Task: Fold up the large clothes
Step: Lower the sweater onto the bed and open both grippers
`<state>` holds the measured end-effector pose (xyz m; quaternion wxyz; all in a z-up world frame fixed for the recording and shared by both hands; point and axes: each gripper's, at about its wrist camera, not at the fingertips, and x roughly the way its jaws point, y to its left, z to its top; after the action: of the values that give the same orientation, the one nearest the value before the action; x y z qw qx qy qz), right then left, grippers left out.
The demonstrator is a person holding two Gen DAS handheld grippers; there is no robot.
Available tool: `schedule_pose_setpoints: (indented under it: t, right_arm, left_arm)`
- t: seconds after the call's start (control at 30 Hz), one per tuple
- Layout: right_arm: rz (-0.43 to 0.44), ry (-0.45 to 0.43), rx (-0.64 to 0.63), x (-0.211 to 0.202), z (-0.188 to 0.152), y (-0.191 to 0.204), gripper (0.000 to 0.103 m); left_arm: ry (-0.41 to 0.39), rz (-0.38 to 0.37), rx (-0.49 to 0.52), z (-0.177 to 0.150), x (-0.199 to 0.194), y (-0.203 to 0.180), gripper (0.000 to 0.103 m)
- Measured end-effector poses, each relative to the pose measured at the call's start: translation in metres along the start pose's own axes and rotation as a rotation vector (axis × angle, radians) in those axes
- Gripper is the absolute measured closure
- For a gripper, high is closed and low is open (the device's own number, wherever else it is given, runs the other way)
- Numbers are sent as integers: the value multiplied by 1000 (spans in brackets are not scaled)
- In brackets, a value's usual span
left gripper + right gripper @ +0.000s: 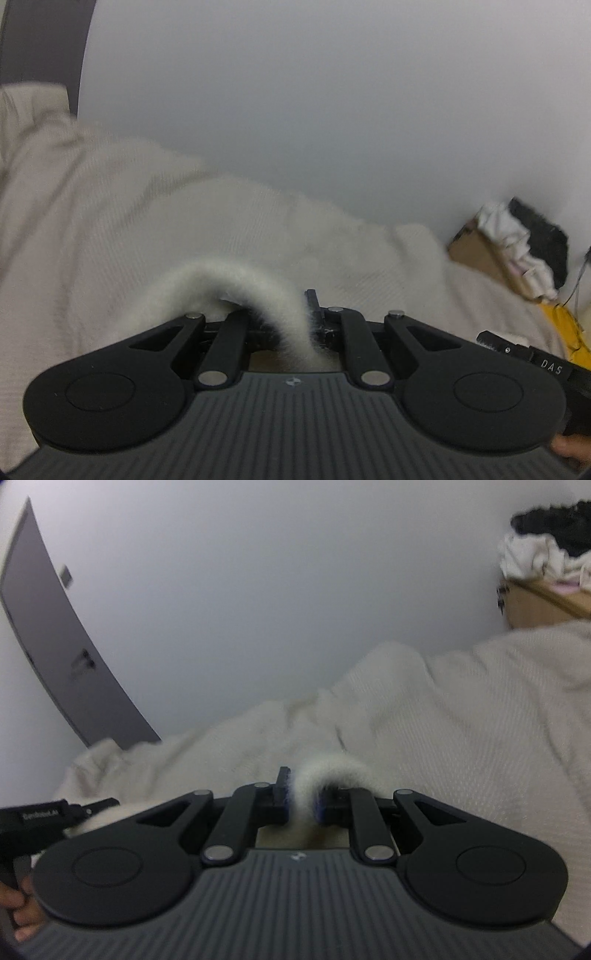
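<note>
Now we hold a fluffy white garment (229, 284) by its edge in both grippers.
We see it spread from both clamps over the cream bedspread (74, 221), the left gripper (308, 328) and right gripper (303, 805) each clenched on a fuzzy fold. At two o'clock sits a cardboard box (480, 254) of clothes; at ten, in the right view, a grey door (66, 638).

Cardboard box (484, 254) w/ white + black laundry by grey wall (332, 110); yellow item (565, 325).
</note>
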<state>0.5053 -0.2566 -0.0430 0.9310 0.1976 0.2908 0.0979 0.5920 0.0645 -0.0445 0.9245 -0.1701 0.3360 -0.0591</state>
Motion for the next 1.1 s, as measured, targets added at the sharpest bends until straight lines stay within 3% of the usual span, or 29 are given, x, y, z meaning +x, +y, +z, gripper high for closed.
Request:
schedule_pose_setpoints:
  t: [0.17,0.4,0.47,0.53,0.6,0.67,0.7,0.77,0.93,1.1]
  right_arm:
    - [-30,93,23,41,-24,-28,87]
    - [-24,122,61,54,-34,-35,86]
    - [-30,129,34,52,-36,-30,85]
    - [-36,140,9,53,-36,-27,82]
    - [-34,147,-7,50,-35,-24,70]
    - [-29,138,-10,43,-35,-19,58]
    - [-23,133,-11,40,-35,-17,49]
    - [-23,114,-24,28,-37,-10,41]
    - [-12,83,-49,-7,-43,6,41]
    - [5,30,-102,-67,-52,27,41]
  left_arm:
    - [81,31,6,-15,51,10,90]
    - [93,52,8,-28,59,21,89]
    - [98,43,17,-29,50,19,85]
    - [110,21,20,-31,39,13,72]
    - [94,2,28,-32,28,12,48]
    - [67,8,49,-34,14,9,39]
    - [61,7,63,-35,7,5,39]
    - [46,11,96,-37,-10,0,39]
    - [11,12,161,-52,-63,-20,39]
    - [-39,-7,197,-74,-132,-40,39]
